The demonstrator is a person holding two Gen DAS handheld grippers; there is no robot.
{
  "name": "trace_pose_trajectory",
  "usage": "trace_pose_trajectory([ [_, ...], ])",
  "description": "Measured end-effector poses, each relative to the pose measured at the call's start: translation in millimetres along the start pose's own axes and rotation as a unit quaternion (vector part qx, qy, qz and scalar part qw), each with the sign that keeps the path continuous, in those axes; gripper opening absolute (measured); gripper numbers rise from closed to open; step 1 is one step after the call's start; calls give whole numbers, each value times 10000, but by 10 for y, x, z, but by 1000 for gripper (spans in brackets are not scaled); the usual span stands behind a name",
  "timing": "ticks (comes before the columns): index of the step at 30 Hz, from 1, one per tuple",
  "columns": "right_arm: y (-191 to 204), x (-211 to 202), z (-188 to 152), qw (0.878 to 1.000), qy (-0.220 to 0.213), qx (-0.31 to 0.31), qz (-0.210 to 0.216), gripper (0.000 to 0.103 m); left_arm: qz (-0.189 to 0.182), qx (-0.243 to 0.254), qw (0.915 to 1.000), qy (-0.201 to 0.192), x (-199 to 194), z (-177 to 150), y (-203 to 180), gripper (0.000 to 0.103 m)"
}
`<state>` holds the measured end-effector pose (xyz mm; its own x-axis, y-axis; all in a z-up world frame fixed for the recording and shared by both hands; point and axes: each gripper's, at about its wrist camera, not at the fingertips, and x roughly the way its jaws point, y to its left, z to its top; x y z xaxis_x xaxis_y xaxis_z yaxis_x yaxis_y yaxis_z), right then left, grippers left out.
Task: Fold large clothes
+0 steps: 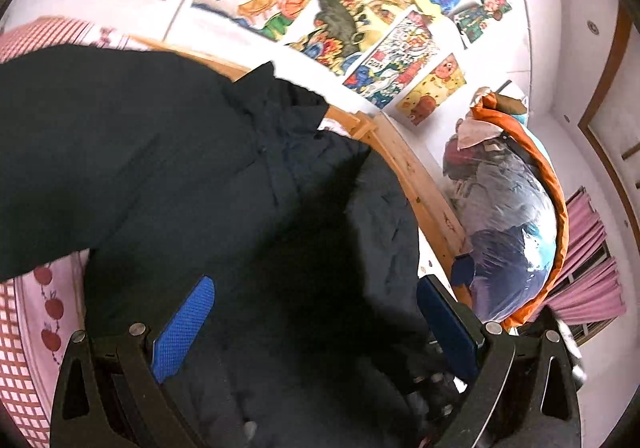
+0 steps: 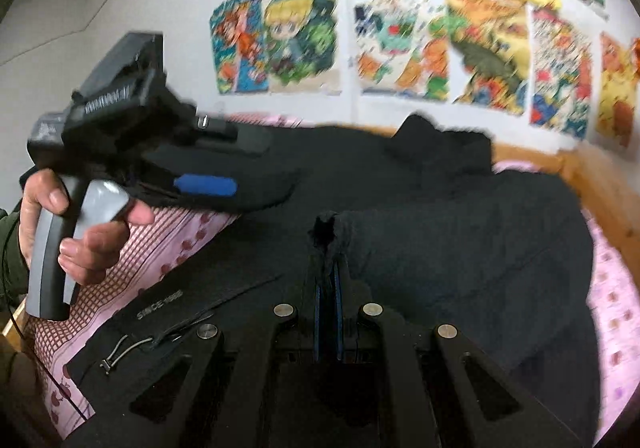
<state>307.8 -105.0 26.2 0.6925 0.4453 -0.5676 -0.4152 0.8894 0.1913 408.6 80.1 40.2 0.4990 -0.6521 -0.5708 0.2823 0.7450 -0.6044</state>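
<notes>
A large black jacket (image 2: pixel 460 248) lies spread over the bed, its collar (image 2: pixel 440 144) toward the wall. My right gripper (image 2: pixel 328 248) is shut on a bunched fold of the jacket (image 2: pixel 326 226), which sticks up past its tips. A hand (image 2: pixel 52 224) holds my left gripper (image 2: pixel 224 168) at the left, over a raised flap of the jacket. In the left wrist view the left gripper (image 1: pixel 316 280) stands wide open, both blue pads (image 1: pixel 184 328) bare. The black jacket (image 1: pixel 200 188) fills the space beneath and beyond them. A hem with a drawcord (image 2: pixel 132 348) lies near me.
The bed has a pink checked sheet with red apples (image 2: pixel 168 248) and a wooden frame (image 1: pixel 424 184). Colourful drawings (image 2: pixel 400 48) cover the wall behind. A clear bag stuffed with clothes (image 1: pixel 508 216) stands past the bed's end, with pink curtains (image 1: pixel 588 272) beside it.
</notes>
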Motion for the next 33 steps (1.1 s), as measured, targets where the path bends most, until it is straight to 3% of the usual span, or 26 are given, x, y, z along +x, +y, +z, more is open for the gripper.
trace_pose_trajectory([
  [2,3,167,-109,9992,179,236,258,9,-65,-129,9999,51,32,-38,127,101],
  [3,-28,241,-170,9976,260,449,467,15,-103,-199,9997,97,72,-51,189,101],
  [5,-105,328,-275,9917,386,844,893,38,-149,-271,9994,171,143,-87,288,101],
  [6,-105,347,-312,9901,388,927,976,61,-175,-293,9991,238,207,-98,326,101],
  [7,-130,318,-388,9884,349,1027,1063,70,-192,-287,9989,303,272,-107,348,101],
  [10,-109,182,-534,9872,255,981,1231,70,-113,-160,9983,554,511,-129,375,101],
  [13,-152,3,-663,9911,208,816,1026,70,113,-108,9954,941,771,-153,395,100],
  [16,-312,-161,-767,9942,196,729,773,70,397,75,9885,1455,1019,-233,346,82],
  [21,-663,-394,-826,9964,132,778,316,70,563,633,9802,1792,1136,-372,142,26],
  [22,-723,-421,-825,9963,119,813,247,70,675,790,9798,1712,1121,-387,73,23],
  [23,-785,-437,-816,9962,105,847,173,70,765,920,9797,1607,1097,-386,24,13],
  [27,-993,-548,-733,9944,-4,1043,-139,70,1044,1359,9813,876,854,-316,-234,8],
  [33,-1165,-554,-281,9938,-353,711,-783,71,1782,2256,9568,-424,360,-22,-658,8],
])
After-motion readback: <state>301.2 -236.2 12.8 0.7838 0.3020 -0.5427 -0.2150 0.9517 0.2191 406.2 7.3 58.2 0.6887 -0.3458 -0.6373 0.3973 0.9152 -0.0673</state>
